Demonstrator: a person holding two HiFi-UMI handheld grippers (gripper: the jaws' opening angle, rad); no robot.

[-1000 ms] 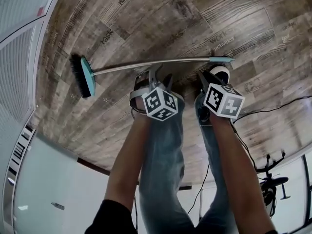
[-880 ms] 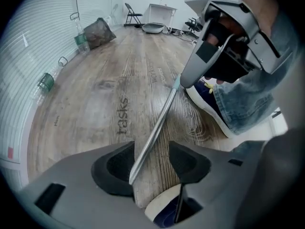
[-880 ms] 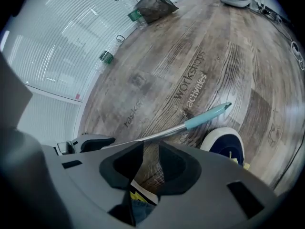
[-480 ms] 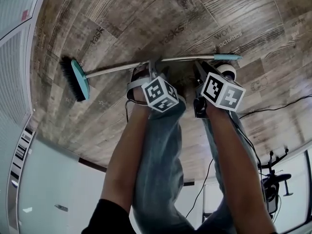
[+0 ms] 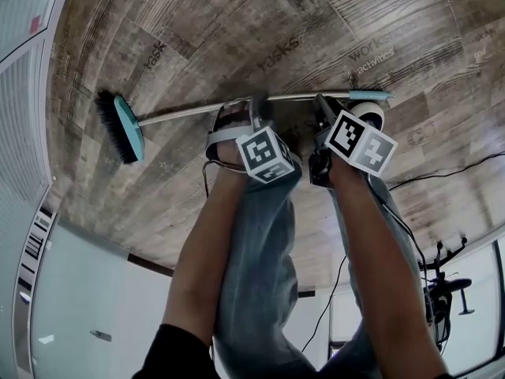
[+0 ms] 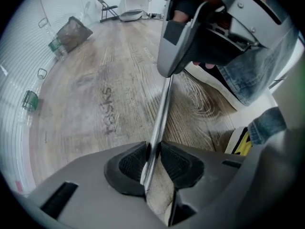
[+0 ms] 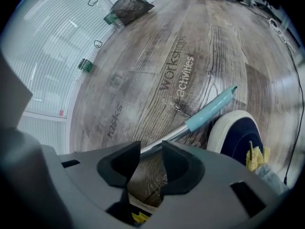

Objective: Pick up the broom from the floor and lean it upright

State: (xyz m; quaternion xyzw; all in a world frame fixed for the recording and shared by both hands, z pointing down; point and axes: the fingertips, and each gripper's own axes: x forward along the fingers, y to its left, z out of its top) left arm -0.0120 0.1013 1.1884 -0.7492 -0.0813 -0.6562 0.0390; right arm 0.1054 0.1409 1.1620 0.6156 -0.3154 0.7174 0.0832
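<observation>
- Head view: a broom with a teal head, dark bristles and a silver metal handle (image 5: 189, 112) lies flat on the grey-brown wood-plank floor (image 5: 237, 22). Its bristles point toward nine o'clock and its teal grip end toward three o'clock.
- Left gripper (image 6: 153, 149) points down and has just been closing. Its black ribbed pads clamp the metal handle partway along.
- Right gripper (image 7: 151, 149) has just been opening. Its jaws stand wide, and the handle crosses at their tips near the teal grip, with no pad pressing on it.
- A white-and-navy shoe (image 7: 236, 132) sits just beside the teal grip, at four o'clock of it.
</observation>
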